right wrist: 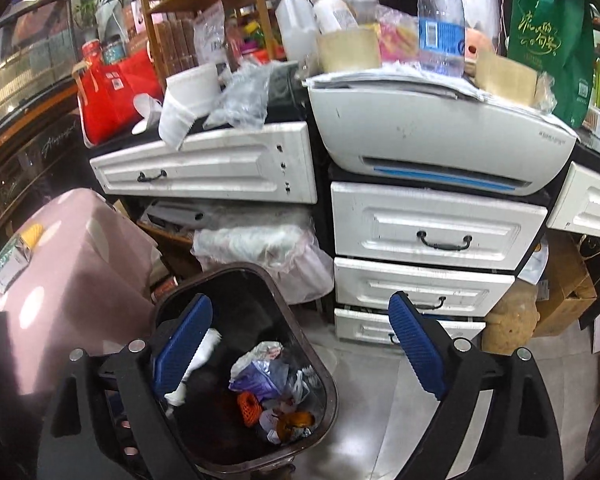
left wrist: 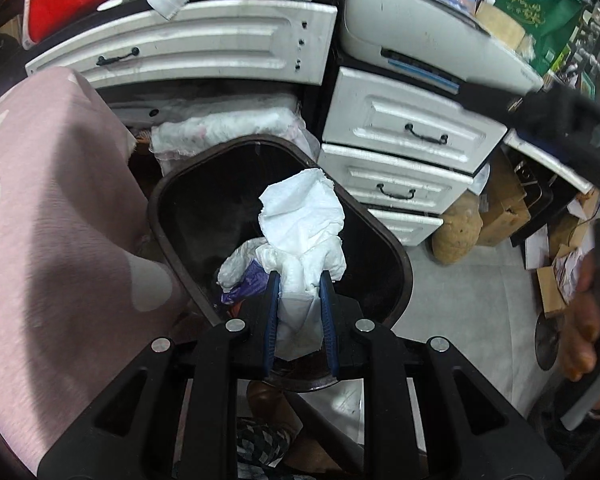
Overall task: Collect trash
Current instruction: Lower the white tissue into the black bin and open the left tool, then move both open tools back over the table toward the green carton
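White drawer unit: three stacked drawers with black handles, standing on the floor behind the bin; a wide single drawer to its left.

Printer: white with a blue stripe, on top of the drawer unit, carrying a water bottle and loose papers.

Pink cloth-covered surface: to the left of the bin, touching its rim in the left wrist view.

Trash bin: dark, rounded rim, on the floor in front of the drawers. Inside lie crumpled white plastic, a purple wrapper and orange scraps.

Crumpled paper towel: white, held above the open bin, its upper part spreading over the bin's mouth.

Left gripper: blue fingers closed tight on the lower end of the paper towel.

Right gripper: fingers spread wide with nothing between them, over the bin's near edge; a white scrap shows just behind the left finger.
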`<action>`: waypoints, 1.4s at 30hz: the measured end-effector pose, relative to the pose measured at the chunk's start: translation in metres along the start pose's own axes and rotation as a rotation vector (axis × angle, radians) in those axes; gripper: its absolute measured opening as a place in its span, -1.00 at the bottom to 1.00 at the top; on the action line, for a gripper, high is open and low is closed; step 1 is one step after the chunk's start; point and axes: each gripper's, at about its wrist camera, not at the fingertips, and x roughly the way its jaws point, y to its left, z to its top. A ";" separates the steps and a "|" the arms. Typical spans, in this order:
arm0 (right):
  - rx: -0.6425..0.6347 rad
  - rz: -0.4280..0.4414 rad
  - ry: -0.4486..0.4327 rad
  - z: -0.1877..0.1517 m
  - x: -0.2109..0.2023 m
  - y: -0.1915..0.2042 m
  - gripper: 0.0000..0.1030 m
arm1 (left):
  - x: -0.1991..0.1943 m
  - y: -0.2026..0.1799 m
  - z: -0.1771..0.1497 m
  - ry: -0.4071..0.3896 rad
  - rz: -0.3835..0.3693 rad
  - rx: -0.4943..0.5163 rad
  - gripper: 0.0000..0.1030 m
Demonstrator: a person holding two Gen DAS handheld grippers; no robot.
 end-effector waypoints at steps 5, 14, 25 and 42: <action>0.007 -0.002 -0.023 0.002 -0.006 -0.002 0.76 | 0.016 -0.001 0.001 0.044 -0.009 0.005 -0.45; 0.057 0.001 -0.061 0.001 -0.015 -0.012 0.88 | 0.014 -0.008 -0.001 0.019 -0.017 0.023 0.67; 0.092 0.035 -0.152 0.004 -0.033 -0.011 0.89 | -0.029 -0.010 0.000 -0.099 0.010 0.021 0.79; 0.024 0.169 -0.155 0.013 -0.047 0.019 0.89 | -0.122 0.008 -0.010 -0.275 0.054 0.012 0.86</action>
